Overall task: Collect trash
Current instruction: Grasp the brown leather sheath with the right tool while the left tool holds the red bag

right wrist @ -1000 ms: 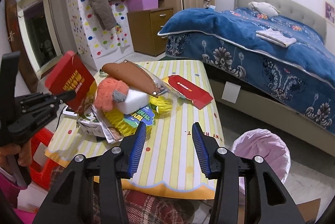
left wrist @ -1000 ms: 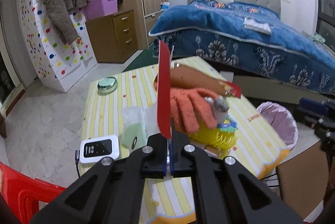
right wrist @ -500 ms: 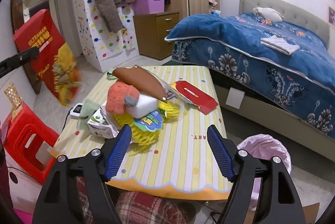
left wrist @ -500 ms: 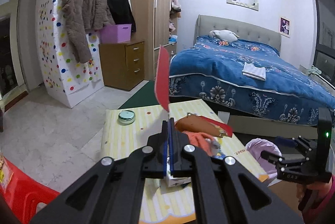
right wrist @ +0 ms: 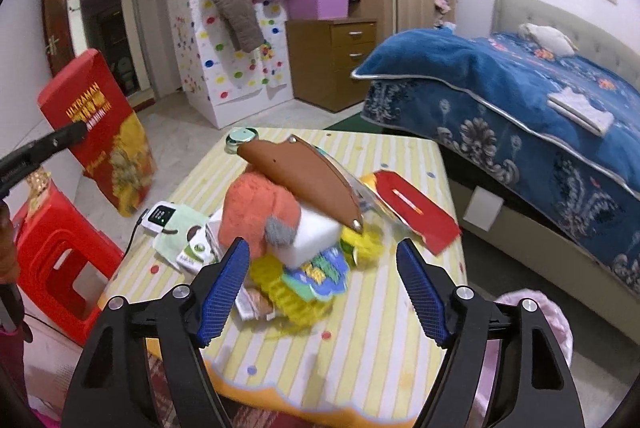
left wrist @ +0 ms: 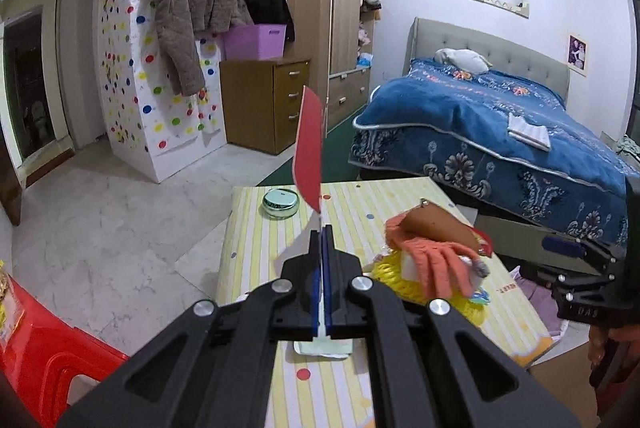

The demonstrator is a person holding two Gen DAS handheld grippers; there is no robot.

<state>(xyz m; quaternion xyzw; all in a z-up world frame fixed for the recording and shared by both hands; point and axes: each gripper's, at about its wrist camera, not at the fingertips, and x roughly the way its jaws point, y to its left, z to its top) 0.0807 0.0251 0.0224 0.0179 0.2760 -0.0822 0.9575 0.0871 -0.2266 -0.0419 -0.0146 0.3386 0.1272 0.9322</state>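
Striped table; red packet's printed face only from right wrist.

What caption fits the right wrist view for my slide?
Right gripper, jaws open and empty, over a cluttered striped table; left gripper holds a red snack bag beside it.

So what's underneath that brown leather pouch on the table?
The brown leather pouch rests on an orange glove and a white block, over yellow mesh. Anything deeper in the pile is covered.
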